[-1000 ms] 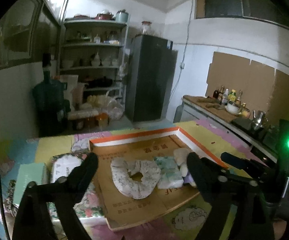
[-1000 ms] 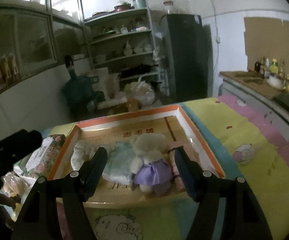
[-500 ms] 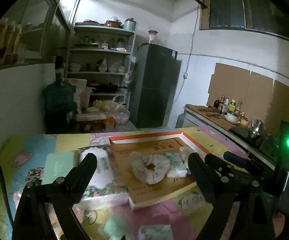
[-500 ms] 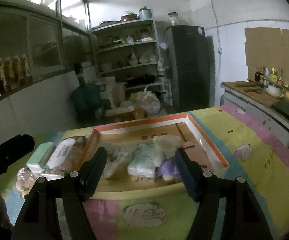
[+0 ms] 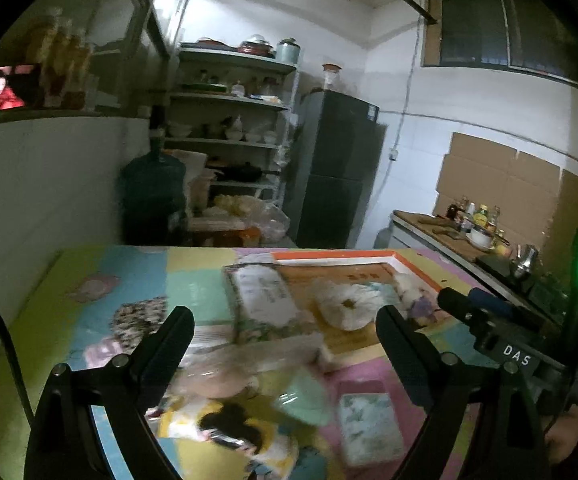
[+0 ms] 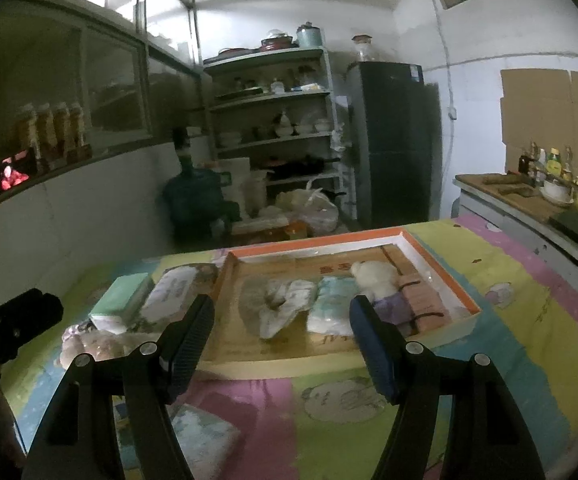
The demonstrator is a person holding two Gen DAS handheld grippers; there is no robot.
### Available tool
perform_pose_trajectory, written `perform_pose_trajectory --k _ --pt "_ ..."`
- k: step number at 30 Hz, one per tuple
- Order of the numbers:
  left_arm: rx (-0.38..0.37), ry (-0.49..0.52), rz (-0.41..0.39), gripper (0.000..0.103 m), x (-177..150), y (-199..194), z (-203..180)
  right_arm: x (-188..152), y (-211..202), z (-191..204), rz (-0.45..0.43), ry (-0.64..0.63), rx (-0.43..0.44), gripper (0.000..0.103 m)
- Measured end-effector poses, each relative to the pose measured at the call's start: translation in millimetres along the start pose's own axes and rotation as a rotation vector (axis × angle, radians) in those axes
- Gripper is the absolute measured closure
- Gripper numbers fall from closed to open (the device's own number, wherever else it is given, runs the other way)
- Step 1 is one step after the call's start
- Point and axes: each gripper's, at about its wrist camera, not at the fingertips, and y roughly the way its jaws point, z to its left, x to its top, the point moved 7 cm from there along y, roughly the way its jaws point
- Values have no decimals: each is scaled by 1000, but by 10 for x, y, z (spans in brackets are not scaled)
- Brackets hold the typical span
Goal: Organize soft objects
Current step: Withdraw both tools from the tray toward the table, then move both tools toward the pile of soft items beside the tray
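While three soft items lie in one cardboard tray (image 6: 441, 276), a ring cushion (image 6: 277, 304), a pale folded pack (image 6: 329, 304) and one plush toy (image 6: 373, 276), left gripper (image 5: 285, 344) and right gripper (image 6: 281, 332) hover tilted downward, jaws wide, empty.

White letters "DAS" stand on the right claw's black body (image 5: 517, 354).

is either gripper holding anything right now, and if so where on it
Nothing is held. The left gripper and the right gripper both stand open with empty jaws, above the table short of the cardboard tray.
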Motion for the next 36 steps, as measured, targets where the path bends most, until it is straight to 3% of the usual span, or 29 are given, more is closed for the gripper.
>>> perform_pose_trajectory --k 7,24,30,36 --pt "62 -50 -55 11 -50 -251 349 -115 -23 226 7 2 24 31" --pt "96 -115 -6 11 -363 -409 842 -429 -39 623 63 -32 71 31" --pt "71 -121 11 11 -519 -461 958 -552 -21 708 92 -59 76 31" --pt "91 -121 26 11 -653 -502 1026 -684 -20 909 127 -109 164 31"
